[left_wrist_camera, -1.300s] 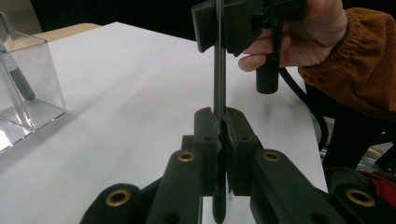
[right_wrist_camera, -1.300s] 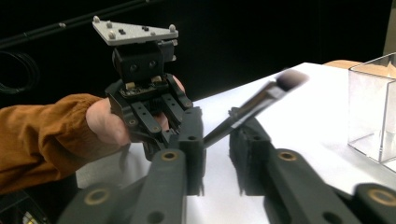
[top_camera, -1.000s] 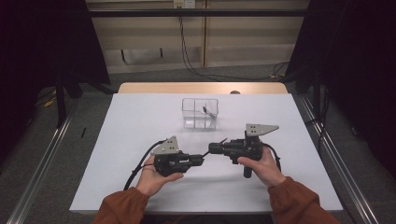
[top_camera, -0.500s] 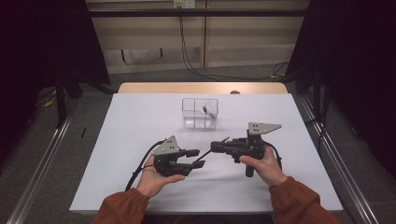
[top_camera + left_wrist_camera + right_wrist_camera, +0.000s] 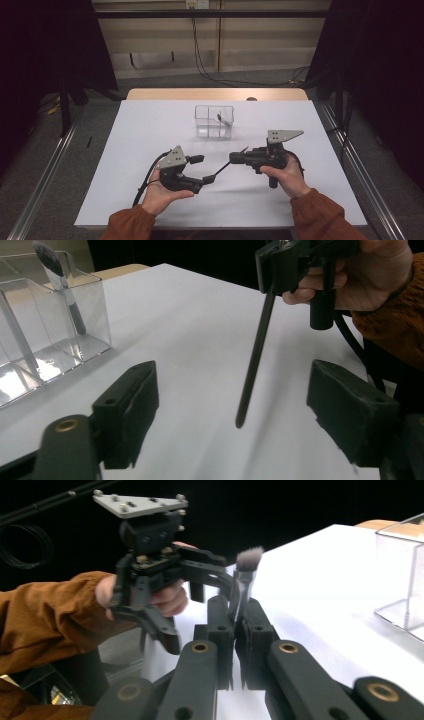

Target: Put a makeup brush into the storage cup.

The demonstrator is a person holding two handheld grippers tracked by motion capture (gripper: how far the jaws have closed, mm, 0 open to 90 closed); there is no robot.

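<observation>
The right tool (image 5: 235, 158) clamps a brush (image 5: 255, 355); the left tool (image 5: 200, 169) gapes empty. Likely a handover: the left tool must close on the handle.

Pulled apart since 1 s ago: left gripper (image 5: 200, 169) w/ jaws now spread wide, let go of the thin black brush (image 5: 227, 163). Right gripper (image 5: 235, 158) moved off to the right, jaws pinched on brush near its bristles. Brush handle now hanging free, slanting down btw the two grippers.
</observation>
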